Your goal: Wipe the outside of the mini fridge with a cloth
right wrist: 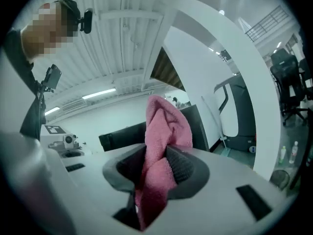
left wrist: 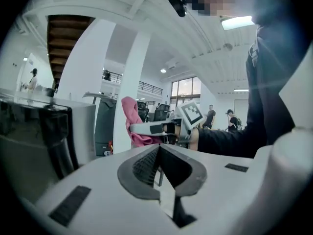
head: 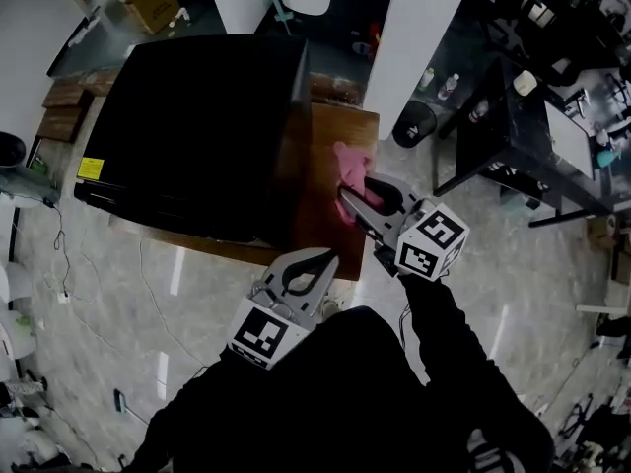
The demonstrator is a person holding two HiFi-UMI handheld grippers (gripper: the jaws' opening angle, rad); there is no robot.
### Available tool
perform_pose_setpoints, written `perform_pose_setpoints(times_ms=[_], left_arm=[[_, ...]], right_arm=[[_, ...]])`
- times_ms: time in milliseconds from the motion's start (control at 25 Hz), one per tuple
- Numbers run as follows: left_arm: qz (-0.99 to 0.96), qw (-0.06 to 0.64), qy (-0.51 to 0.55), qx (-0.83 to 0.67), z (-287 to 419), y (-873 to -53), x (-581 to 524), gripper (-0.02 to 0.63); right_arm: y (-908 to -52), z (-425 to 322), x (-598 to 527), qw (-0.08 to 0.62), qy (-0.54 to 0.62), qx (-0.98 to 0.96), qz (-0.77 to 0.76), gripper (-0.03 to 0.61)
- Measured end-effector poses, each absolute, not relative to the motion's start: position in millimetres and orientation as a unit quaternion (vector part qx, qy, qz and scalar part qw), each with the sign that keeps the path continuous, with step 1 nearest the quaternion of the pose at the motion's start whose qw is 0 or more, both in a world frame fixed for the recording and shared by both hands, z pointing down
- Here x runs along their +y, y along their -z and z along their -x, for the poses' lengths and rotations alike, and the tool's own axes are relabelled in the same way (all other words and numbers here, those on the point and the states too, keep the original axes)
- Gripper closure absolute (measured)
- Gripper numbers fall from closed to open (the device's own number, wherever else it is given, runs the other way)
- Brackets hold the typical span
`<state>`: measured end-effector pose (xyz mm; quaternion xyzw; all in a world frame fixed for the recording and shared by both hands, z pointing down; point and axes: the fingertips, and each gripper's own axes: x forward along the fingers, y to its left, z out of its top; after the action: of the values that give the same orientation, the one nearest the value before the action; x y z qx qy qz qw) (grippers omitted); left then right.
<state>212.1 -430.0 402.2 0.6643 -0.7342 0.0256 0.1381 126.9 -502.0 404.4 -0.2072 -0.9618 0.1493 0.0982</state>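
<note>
Glossy pale floor [head: 513, 294], white pillars [head: 419, 28] rising off it, dark desks [head: 503, 136] cluttered at right. Wooden worktop [head: 345, 126] at centre. Ribbed white ceiling [left wrist: 161, 13] overhead, strip light [left wrist: 237, 22] glowing, tall windows [left wrist: 185, 89] far back.

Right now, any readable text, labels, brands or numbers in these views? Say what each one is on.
No text is legible in any view.
Yellow sticker on the mini fridge: print too small to read.
Marker cubes: black-and-white square patterns only, no letters or numbers.
Cardboard box in the background: any print too small to read.
</note>
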Motion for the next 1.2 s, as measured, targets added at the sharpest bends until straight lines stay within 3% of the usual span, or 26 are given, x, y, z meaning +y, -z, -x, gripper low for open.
perform_pose_setpoints(times_ms=[680, 1200], left_arm=[[-0.656, 0.043, 0.003, -0.754, -179.9, -300.9, -250.7, 0.609], [-0.642, -0.004, -0.006, -0.766, -96.7, -231.5, -216.4, 0.609]], right_arm=[[-290.8, -136.1, -321.3, 0.114, 0.008, -0.974, 0.194, 0.456], [-258.1, -94.8, -297.7, 0.125, 0.053, -0.977, 0.167, 0.456]])
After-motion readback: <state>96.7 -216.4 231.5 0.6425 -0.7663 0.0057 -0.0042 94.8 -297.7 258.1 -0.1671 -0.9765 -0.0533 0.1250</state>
